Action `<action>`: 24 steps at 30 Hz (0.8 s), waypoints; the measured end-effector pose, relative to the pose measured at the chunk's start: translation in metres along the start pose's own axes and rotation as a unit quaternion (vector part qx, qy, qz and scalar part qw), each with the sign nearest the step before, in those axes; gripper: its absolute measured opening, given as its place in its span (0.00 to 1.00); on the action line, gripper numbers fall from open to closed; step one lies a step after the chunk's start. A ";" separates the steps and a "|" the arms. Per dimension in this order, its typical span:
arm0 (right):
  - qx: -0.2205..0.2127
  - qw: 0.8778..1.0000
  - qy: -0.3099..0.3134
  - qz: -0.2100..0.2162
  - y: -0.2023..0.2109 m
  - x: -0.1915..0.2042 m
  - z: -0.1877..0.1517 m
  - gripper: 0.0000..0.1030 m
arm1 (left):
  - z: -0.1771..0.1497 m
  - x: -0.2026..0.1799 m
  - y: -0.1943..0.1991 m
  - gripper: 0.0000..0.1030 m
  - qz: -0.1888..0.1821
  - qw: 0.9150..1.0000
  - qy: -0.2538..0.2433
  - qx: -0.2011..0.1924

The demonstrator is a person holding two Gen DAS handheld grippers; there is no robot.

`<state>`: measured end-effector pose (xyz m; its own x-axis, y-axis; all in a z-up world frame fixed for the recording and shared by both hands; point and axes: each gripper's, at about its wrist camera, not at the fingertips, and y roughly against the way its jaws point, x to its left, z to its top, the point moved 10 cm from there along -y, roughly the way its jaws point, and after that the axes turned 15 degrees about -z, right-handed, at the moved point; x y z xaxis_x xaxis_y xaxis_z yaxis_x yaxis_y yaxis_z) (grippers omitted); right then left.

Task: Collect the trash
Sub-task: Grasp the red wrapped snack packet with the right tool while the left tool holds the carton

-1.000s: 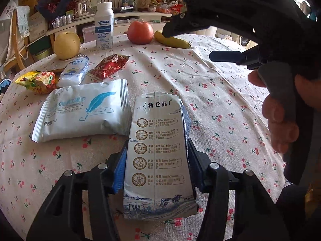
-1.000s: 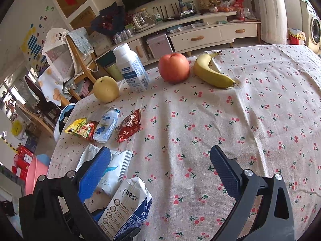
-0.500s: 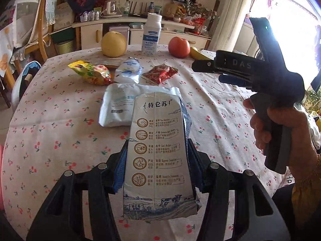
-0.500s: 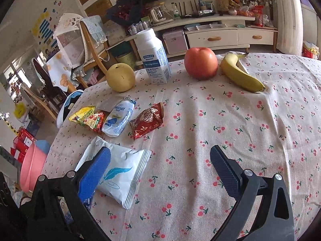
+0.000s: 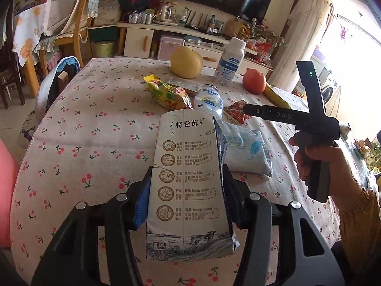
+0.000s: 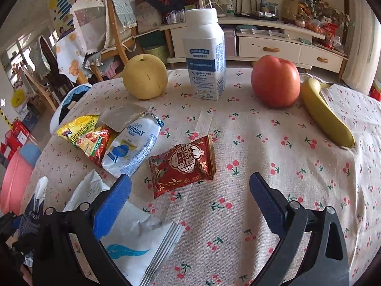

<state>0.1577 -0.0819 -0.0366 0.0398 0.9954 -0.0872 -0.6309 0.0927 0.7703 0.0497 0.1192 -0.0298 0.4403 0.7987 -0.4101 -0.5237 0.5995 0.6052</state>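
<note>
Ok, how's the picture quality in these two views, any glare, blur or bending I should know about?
Left wrist view: the window at the right is blown out white, and the milk carton in the left tool is sharp. Right wrist view: even daylight, the red snack packet is crisp and has small shiny glints. Both views: strong fisheye bending with dark corners.

Pear point(image 6: 145, 76), white bottle point(image 6: 206, 54), apple point(image 6: 275, 81), banana point(image 6: 326, 114) along far edge of cherry-print tablecloth point(image 6: 262, 157).
</note>
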 end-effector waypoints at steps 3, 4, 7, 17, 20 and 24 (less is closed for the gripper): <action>-0.002 0.999 0.037 -0.017 -0.009 0.010 0.002 0.95 | 0.001 0.012 -0.001 0.54 0.001 1.000 0.013 0.001; -0.002 0.998 0.051 -0.023 -0.012 0.013 0.002 0.95 | 0.001 0.014 -0.002 0.54 0.002 1.000 0.015 0.001; 0.001 0.997 0.073 -0.039 -0.023 0.018 -0.001 0.89 | 0.004 0.021 0.000 0.54 0.001 1.000 0.019 -0.002; 0.003 0.997 0.067 -0.028 -0.030 0.021 0.000 0.67 | 0.006 0.025 -0.003 0.54 -0.006 1.000 0.025 -0.002; -0.002 0.997 0.067 -0.025 -0.029 0.022 0.001 0.60 | 0.004 0.026 -0.004 0.54 -0.006 1.000 0.029 -0.001; -0.005 0.997 0.067 -0.026 -0.027 0.024 0.000 0.56 | 0.004 0.027 -0.003 0.54 -0.003 1.000 0.026 -0.003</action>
<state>0.1755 -0.0608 -0.0591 -0.0310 0.9768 -0.2120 -0.6386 0.1438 0.7559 0.0664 0.1382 -0.0397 0.4047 0.7962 -0.4497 -0.5254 0.6050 0.5983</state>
